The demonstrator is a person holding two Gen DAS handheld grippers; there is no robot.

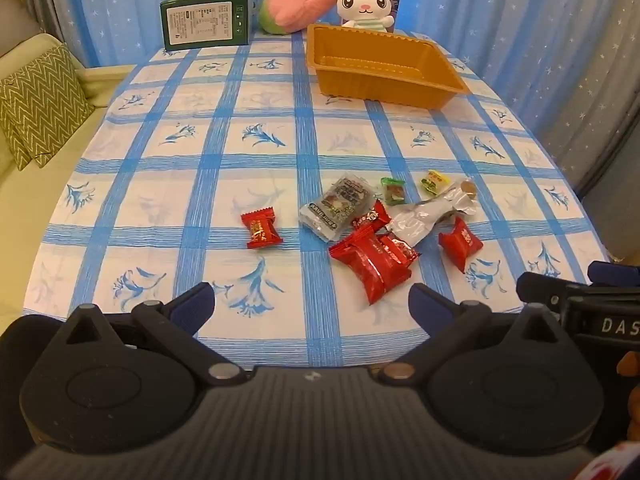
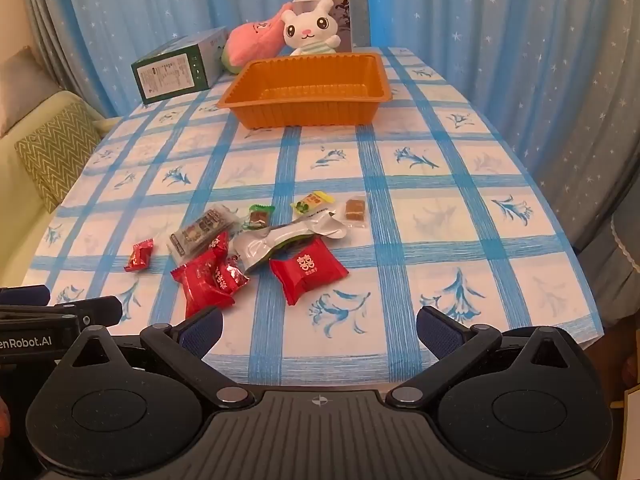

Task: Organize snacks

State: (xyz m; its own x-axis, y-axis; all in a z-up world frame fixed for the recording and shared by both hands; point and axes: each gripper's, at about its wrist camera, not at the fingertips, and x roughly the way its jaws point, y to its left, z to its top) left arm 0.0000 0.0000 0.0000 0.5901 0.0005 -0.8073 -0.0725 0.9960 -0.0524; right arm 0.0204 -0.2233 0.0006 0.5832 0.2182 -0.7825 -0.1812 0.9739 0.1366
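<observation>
On the worktop [image 2: 460, 208] my wide-apart right hand-held gripper [image 2: 319, 330] waits; I think the red snack pack [image 2: 306, 270] is light, soft and slippery, so I'd pinch its puffy middle.

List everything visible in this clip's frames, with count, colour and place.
Ribbed plastic tray: one, orange, empty, far table half.
Cardboard box: one, dark green, far left.
Plush rabbit: one, white, behind tray.
Plush toy: one, pink-green, beside rabbit.
Foil-wrapped snacks: about five, red, near cluster; one apart, left.
Crumpled foil pouch: one, silver, mid-cluster.
Clear packet: one, grey-brown.
Small candies: three; green, yellow, brown.
Checked tablecloth: blue-white.
Left gripper: open, empty.
Right gripper: open, empty.
</observation>
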